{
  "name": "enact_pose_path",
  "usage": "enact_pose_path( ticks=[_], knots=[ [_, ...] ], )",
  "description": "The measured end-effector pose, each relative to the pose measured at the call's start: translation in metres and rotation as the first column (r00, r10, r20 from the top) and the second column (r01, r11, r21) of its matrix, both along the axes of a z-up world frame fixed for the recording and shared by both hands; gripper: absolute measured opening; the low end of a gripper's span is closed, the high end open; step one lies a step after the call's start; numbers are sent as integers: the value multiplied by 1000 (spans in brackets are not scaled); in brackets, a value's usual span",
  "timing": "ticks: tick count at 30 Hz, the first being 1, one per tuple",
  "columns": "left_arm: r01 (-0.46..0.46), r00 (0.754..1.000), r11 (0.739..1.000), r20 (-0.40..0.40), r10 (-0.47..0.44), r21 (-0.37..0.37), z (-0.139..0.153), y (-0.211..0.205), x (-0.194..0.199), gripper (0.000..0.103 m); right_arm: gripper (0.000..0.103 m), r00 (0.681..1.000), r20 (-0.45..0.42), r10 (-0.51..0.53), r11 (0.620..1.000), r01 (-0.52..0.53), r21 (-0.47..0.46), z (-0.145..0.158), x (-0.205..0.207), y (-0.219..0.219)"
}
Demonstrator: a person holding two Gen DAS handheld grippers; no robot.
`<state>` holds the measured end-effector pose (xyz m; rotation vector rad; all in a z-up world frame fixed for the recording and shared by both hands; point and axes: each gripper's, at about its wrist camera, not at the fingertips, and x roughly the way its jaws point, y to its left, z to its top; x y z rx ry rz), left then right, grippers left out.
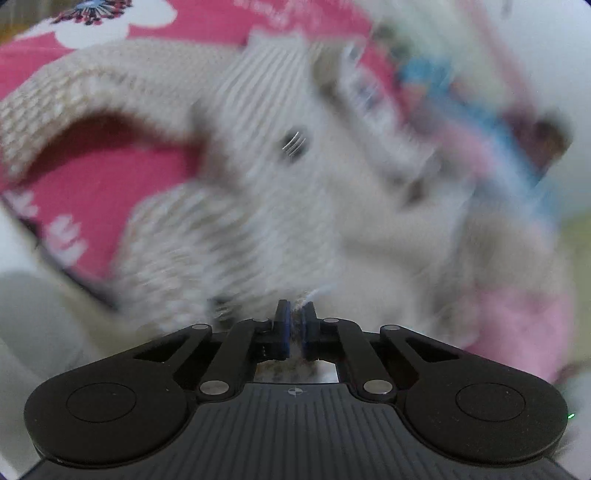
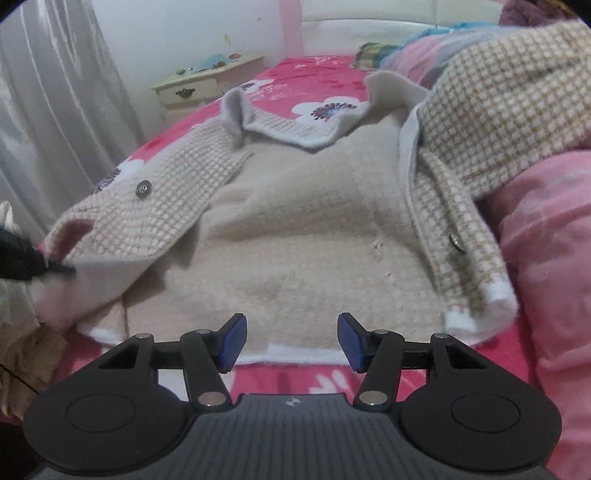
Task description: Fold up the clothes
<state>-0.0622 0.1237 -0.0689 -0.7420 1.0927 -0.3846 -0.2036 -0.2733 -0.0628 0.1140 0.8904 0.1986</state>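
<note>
A beige checked coat (image 2: pixel 303 229) lies open on the bed, its plain lining facing up and its collar (image 2: pixel 295 129) at the far end. Its left front panel (image 2: pixel 159 210), with a dark button (image 2: pixel 143 189), is folded inward. The left gripper (image 1: pixel 295 321) is shut on an edge of the coat (image 1: pixel 258 206); that view is badly blurred. In the right wrist view it shows as a black tip (image 2: pixel 55 271) pinching the panel's lower corner. My right gripper (image 2: pixel 291 341) hangs open just above the coat's white hem, holding nothing. The right panel and sleeve (image 2: pixel 517 110) drape over bedding.
The bed has a pink floral sheet (image 2: pixel 314 77). A pink quilt (image 2: pixel 546 258) is heaped along the right side under the sleeve. A cream nightstand (image 2: pixel 199 85) and a grey curtain (image 2: pixel 55 110) stand to the left. A white headboard (image 2: pixel 369 29) is at the back.
</note>
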Motion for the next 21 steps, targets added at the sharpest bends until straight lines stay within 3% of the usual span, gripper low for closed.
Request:
enact_pose_path(
  ticks=[4, 7, 8, 11, 14, 17, 19, 21],
  knots=[
    [83, 983, 990, 174, -63, -111, 56, -30, 19, 3, 57, 998, -36, -45, 996, 48, 73, -6, 1, -9],
    [169, 969, 977, 202, -141, -129, 54, -78, 26, 4, 57, 994, -75, -85, 991, 92, 98, -14, 6, -11],
    [199, 966, 975, 184, -179, -96, 45, -93, 28, 7, 57, 992, -84, -93, 989, 102, 108, -17, 7, -12],
    [279, 956, 960, 81, -281, 38, 7, -125, 22, 31, 57, 989, -97, -113, 987, 123, 101, -23, 6, -11],
    [286, 955, 955, 59, -291, 80, -12, -111, 6, 32, 57, 988, -109, -113, 987, 124, 98, -30, 2, -11],
    [260, 956, 952, 94, -277, 163, -3, -80, -11, 38, 57, 989, -115, -93, 989, 105, 101, -36, 1, -11],
    [264, 948, 920, 97, -302, 290, 3, -68, -20, 41, 57, 990, -117, -76, 991, 88, 103, -40, 0, -11],
    [265, 939, 862, 87, -333, 433, 7, -60, -29, 42, 57, 991, -120, -60, 992, 72, 105, -43, -1, -11]
  ],
)
